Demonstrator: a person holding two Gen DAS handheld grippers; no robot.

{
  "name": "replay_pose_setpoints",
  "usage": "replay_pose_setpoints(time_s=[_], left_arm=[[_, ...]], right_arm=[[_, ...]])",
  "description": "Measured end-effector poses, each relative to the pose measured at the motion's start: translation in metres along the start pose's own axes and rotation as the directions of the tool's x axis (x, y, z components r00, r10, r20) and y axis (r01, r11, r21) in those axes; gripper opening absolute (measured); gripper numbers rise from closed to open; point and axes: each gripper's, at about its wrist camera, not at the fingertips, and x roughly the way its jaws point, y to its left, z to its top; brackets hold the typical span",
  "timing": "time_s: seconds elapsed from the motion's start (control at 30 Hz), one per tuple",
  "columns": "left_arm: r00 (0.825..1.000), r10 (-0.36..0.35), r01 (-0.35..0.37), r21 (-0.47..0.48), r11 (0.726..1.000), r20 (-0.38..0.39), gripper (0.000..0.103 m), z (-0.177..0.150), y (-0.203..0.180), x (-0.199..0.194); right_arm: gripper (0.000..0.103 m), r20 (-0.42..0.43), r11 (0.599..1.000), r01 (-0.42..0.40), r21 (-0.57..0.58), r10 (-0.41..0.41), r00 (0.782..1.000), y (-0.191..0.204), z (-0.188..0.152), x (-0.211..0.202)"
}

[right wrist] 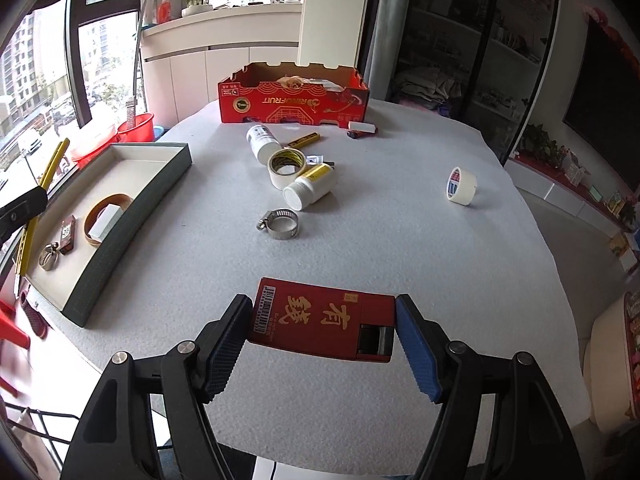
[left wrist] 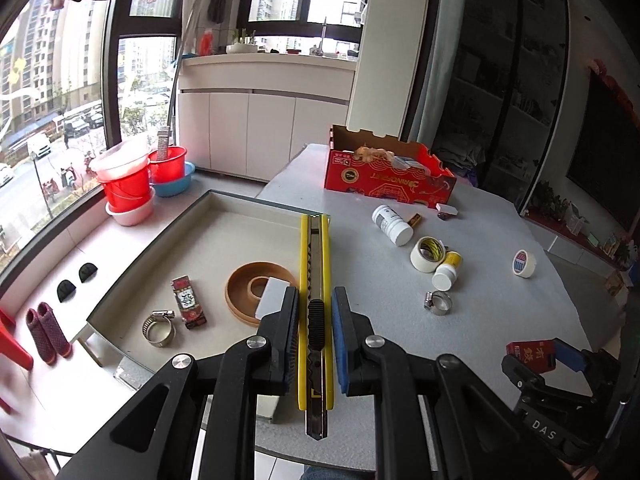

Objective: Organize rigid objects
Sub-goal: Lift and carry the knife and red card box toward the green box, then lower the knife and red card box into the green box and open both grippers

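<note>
The left gripper (left wrist: 316, 336) is squeezing a yellow box cutter (left wrist: 315, 280), holding it up over the near edge of the shallow tray (left wrist: 224, 200). The right gripper (right wrist: 324, 344) is pinching a red box with gold letters (right wrist: 320, 320) by its two ends, above the grey table (right wrist: 400, 248) to the right of the tray.

Bare table (right wrist: 360, 240) between clamp (right wrist: 280, 224) and tape (right wrist: 461, 184).
</note>
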Motion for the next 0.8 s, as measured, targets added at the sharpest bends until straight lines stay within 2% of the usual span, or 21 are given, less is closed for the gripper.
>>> replay_pose_setpoints(time_s=[0.2,0.33,0.47,0.6,0.7,0.8], left_arm=[[0.992,0.120,-0.122,-0.082,0.989,-0.026,0.017,0.005,0.052,0.020],[0.984,0.175,-0.179,-0.111,0.978,-0.041,0.017,0.010,0.077,0.032],[0.978,0.202,-0.208,-0.133,0.969,-0.055,0.017,0.016,0.094,0.044],[0.974,0.212,-0.222,-0.141,0.965,-0.078,0.017,0.024,0.102,0.061],[0.972,0.214,-0.226,-0.135,0.965,-0.098,0.017,0.026,0.103,0.074],[0.970,0.215,-0.229,-0.126,0.965,-0.117,0.017,0.028,0.104,0.086]], right_arm=[[0.073,0.036,0.991,-0.122,-0.060,0.124,0.992,0.042,0.032,0.002],[0.073,0.034,0.969,-0.232,-0.086,0.235,0.971,0.075,0.057,0.009],[0.073,0.027,0.947,-0.307,-0.090,0.311,0.950,0.107,0.081,0.021],[0.073,0.026,0.933,-0.336,-0.130,0.342,0.939,0.140,0.099,0.033],[0.073,-0.018,0.918,-0.377,-0.121,0.378,0.926,0.157,0.111,0.052],[0.073,-0.045,0.917,-0.382,-0.116,0.379,0.924,0.170,0.117,0.069]])
